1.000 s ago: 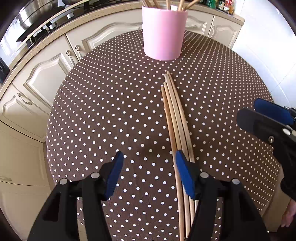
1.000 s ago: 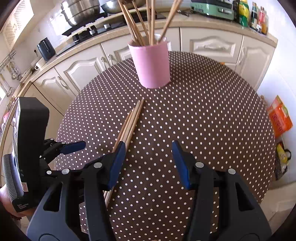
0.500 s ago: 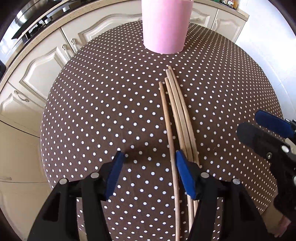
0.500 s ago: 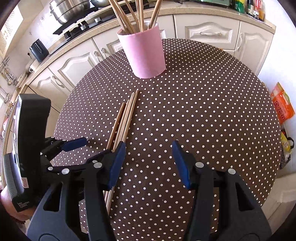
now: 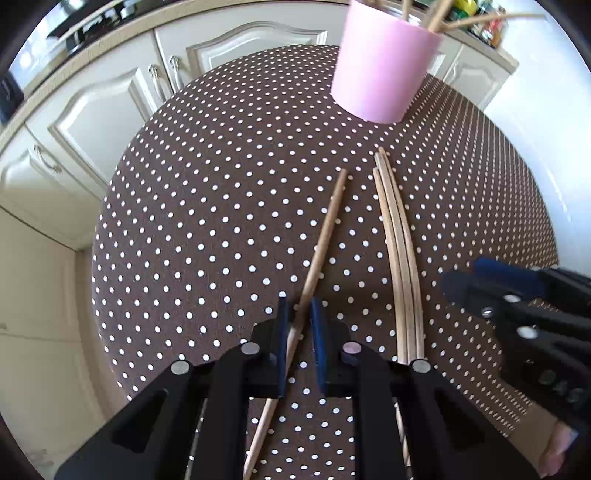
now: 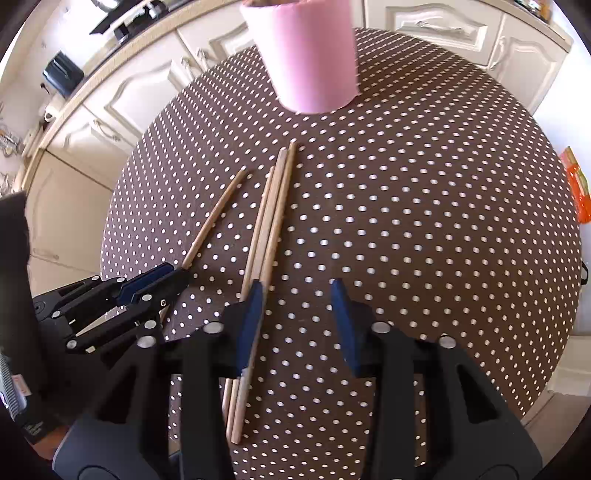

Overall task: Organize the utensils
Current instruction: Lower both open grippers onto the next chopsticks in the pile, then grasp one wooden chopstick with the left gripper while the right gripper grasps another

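Left wrist: single chopstick (image 5: 325,236) slants away from the bundle (image 5: 400,258).

One pink cup (image 5: 384,66) stands on the one polka-dot table (image 5: 207,221). Nearer than the cup, four wooden chopsticks lie on the table: a bundle of three (image 6: 271,221) side by side, and one single chopstick (image 5: 325,236) apart to their left. At least four more sticks (image 5: 439,14) stand in the cup. Two claws are in view.
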`<state>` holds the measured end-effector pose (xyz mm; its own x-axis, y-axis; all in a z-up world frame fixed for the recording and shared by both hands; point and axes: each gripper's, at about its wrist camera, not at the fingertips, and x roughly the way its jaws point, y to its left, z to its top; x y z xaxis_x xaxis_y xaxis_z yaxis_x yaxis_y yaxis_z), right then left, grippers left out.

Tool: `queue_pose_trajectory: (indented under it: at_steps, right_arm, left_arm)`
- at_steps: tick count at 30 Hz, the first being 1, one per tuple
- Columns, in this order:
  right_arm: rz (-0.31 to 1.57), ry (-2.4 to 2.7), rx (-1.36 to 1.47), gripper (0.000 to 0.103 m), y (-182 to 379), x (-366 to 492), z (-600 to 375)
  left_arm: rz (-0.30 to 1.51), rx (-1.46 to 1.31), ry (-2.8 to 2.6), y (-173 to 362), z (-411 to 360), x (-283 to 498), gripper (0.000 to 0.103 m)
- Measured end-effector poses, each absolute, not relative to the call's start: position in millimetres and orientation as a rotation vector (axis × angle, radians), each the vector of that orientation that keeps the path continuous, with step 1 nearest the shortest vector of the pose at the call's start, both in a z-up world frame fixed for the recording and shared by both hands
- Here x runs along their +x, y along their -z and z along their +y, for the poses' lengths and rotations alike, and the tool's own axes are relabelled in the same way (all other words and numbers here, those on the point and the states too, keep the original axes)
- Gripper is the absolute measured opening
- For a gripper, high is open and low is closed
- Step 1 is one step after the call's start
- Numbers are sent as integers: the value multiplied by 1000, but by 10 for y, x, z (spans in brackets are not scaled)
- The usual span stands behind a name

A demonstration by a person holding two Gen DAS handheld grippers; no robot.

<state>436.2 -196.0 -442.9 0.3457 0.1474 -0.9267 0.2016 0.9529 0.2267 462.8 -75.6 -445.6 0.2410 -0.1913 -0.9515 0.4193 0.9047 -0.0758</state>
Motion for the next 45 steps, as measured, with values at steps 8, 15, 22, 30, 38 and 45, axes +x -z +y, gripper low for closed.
queue_pose_trajectory:
  at_steps: [8, 15, 22, 30, 38, 45]
  right_arm:
    - [1284, 69, 268, 32, 4506, 4609, -1716]
    - [1311, 102, 245, 28, 4622, 4744, -1540]
    - [1369, 87, 246, 26, 4717, 4981, -1379]
    - [1496, -16, 240, 14, 4812, 5372, -1481]
    - [1546, -76, 261, 8, 4854, 5595, -1615]
    - [1546, -108, 299, 6, 4941, 5547, -1921]
  left_arm:
    - [1261, 177, 432, 4454, -667, 4642, 13]
    - [1262, 174, 445, 4466, -652, 4640, 13]
    - [1282, 177, 456, 4488, -679, 4686, 13]
    - [1350, 257, 453, 4504, -897, 4870, 13]
    - [1405, 415, 444, 4516, -1172, 4959, 10]
    - [1406, 400, 483, 4513, -1275, 4912, 6]
